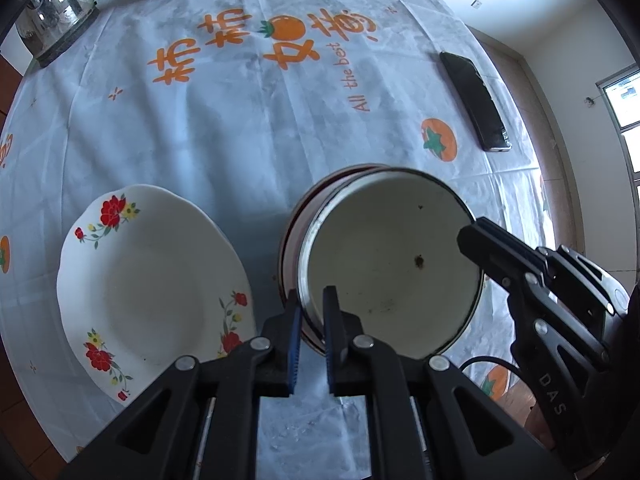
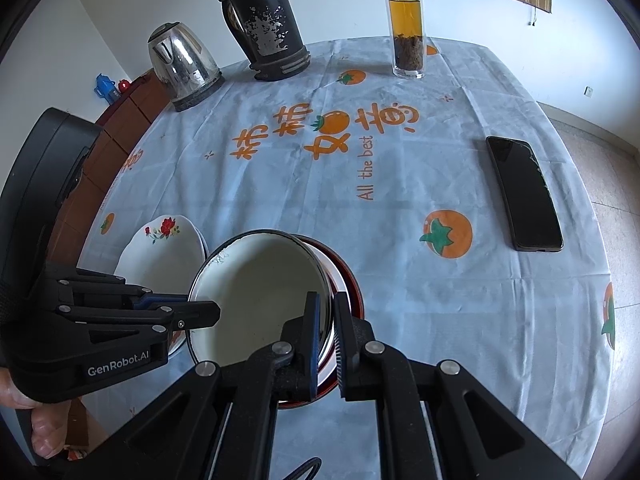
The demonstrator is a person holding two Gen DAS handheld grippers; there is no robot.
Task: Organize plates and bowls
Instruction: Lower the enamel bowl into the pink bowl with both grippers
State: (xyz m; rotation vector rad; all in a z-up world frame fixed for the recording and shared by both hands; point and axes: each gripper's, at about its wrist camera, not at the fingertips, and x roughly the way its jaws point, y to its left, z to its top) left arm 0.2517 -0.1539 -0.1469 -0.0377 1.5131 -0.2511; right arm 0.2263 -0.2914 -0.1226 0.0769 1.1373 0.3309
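A white enamel bowl (image 1: pixel 384 256) with a dark rim is held above a red-rimmed bowl (image 1: pixel 290 236) on the table. My left gripper (image 1: pixel 311 320) is shut on the enamel bowl's near-left rim. My right gripper (image 2: pixel 325 320) is shut on its opposite rim; it also shows in the left wrist view (image 1: pixel 476 240). The enamel bowl (image 2: pixel 260 284) and the red-rimmed bowl (image 2: pixel 348 280) under it show in the right wrist view too. A white plate with red flowers (image 1: pixel 148 276) lies to the left, also seen in the right wrist view (image 2: pixel 160 248).
A black phone (image 2: pixel 524 196) lies at the right of the tablecloth (image 2: pixel 400 184). A steel kettle (image 2: pixel 184 64), a black thermos (image 2: pixel 264 20) and a glass tea bottle (image 2: pixel 406 24) stand at the far edge.
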